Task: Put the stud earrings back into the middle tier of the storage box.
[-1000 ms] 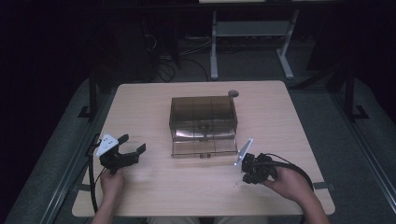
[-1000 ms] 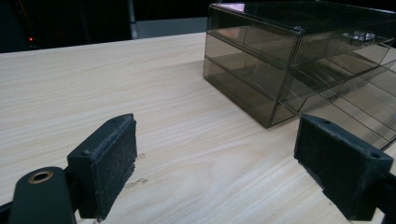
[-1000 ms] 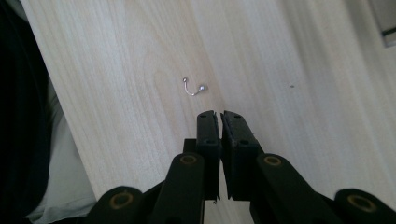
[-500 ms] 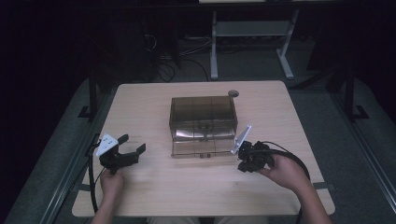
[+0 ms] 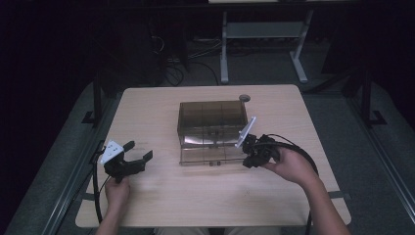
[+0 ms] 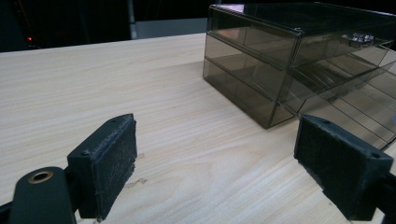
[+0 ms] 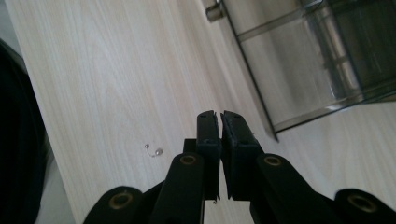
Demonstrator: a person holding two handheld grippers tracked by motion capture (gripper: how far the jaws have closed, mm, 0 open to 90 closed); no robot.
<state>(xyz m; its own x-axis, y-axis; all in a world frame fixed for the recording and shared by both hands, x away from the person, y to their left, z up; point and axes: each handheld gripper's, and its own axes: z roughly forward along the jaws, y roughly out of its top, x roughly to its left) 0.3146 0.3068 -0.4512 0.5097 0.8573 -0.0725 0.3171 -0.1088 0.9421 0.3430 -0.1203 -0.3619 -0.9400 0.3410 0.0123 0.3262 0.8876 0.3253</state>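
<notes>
Tongs on the right (image 5: 250,155), clenched on nothing, hover beside the smoky drawer box (image 5: 211,128) mid-bench. Left tongs (image 5: 139,152) gape wide, released, near the bench's (image 5: 195,196) left edge.

Glossy smoky plastic drawer box (image 5: 211,128), matt wood-grain table (image 5: 161,196)

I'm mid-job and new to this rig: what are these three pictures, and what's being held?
A person holds a two-fingered tool in each hand. The high view looks down on the wooden table. On it stands a smoky clear drawer box with its bottom drawer pulled out. The other two pictures come from cameras riding on the tools. The left gripper sits open, empty. The right gripper, beside the drawer, is shut with nothing between its fingers.
</notes>
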